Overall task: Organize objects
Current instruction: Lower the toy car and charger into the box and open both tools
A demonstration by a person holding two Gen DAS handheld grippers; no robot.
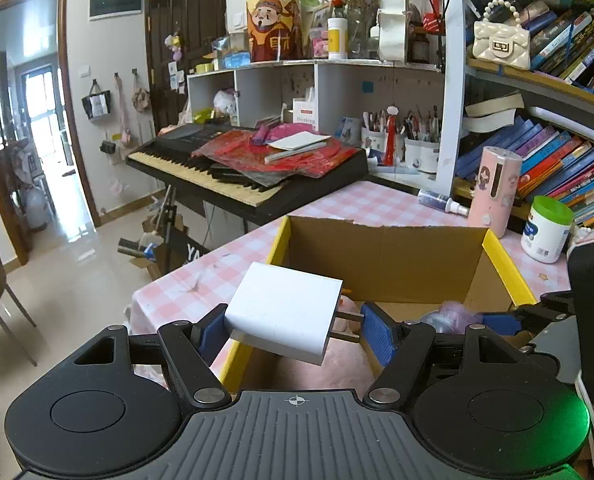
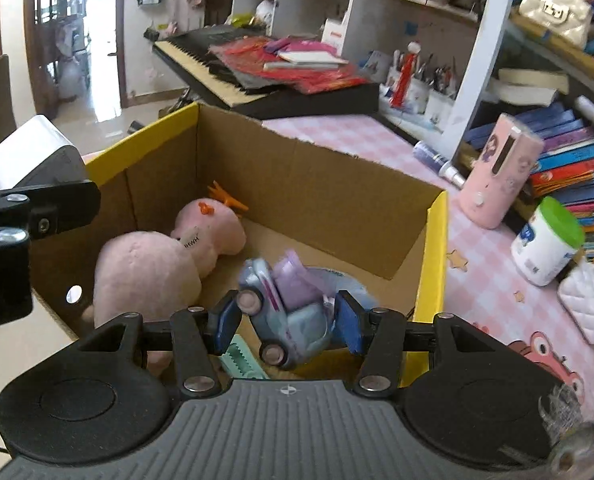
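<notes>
While both grippers hang over the open brown cardboard box with yellow-taped rims (image 2: 431, 264) on the pink-and-white checked tablecloth (image 1: 361, 204), each one carries cargo. Inside lies the big pink plush toy (image 2: 149, 268), filling the near left corner, with an orange clip (image 2: 227, 196) peeking behind its head and a mint-green comb-like piece (image 2: 241, 360) below, only partly seen. Over to the left gripper (image 1: 293, 326): its blue pads are clamped on the white square plug-in charger (image 1: 285, 312), one pad on the body, the other against the metal prongs, right above the box's near rim. The right gripper (image 2: 287, 320) has its pads pressed on the pale blue and lilac toy car (image 2: 285, 308), tilted nose-down over the box floor. To finish well, I'd say each hand should move fully past the rim, lower toward bare cardboard beside the plush, then release gently so nothing bounces out. Watch the crowding: the two grippers sit close together, and the plush eats much of the floor. Outside, a pink cylindrical holder (image 2: 497, 168), a green-lidded white tub (image 2: 547, 240) and a small white quilted purse (image 2: 587, 306) stand near the right wall.
</notes>
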